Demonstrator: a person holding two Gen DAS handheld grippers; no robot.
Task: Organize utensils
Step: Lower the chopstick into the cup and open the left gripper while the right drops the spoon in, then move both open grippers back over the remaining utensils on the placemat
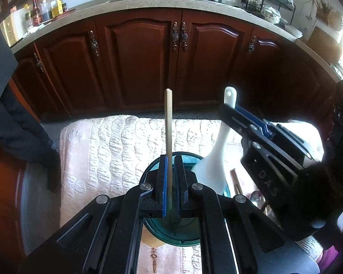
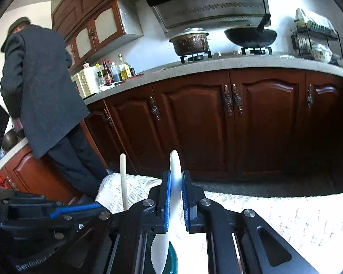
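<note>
A thin wooden stick (image 1: 168,125) stands upright in a teal glass cup (image 1: 171,237). My left gripper (image 1: 170,157) is shut on it just above the cup's rim. A white rice paddle (image 1: 221,146) leans in the same cup with its blade down. My right gripper (image 1: 228,107) comes in from the right, shut on the paddle's handle. In the right wrist view the paddle handle (image 2: 175,159) rises between the blue pads of my right gripper (image 2: 176,173). There the wooden stick (image 2: 123,178) stands to the left, the left gripper (image 2: 103,207) lies low on the left, and the cup (image 2: 172,260) peeks out below.
The cup stands on a table under a quilted pale cloth (image 1: 107,150). A metal spoon (image 1: 256,196) and a brown stick (image 1: 236,182) lie right of the cup. A person in a dark coat (image 2: 38,86) stands at the left counter. Dark wooden cabinets (image 1: 137,64) face the table.
</note>
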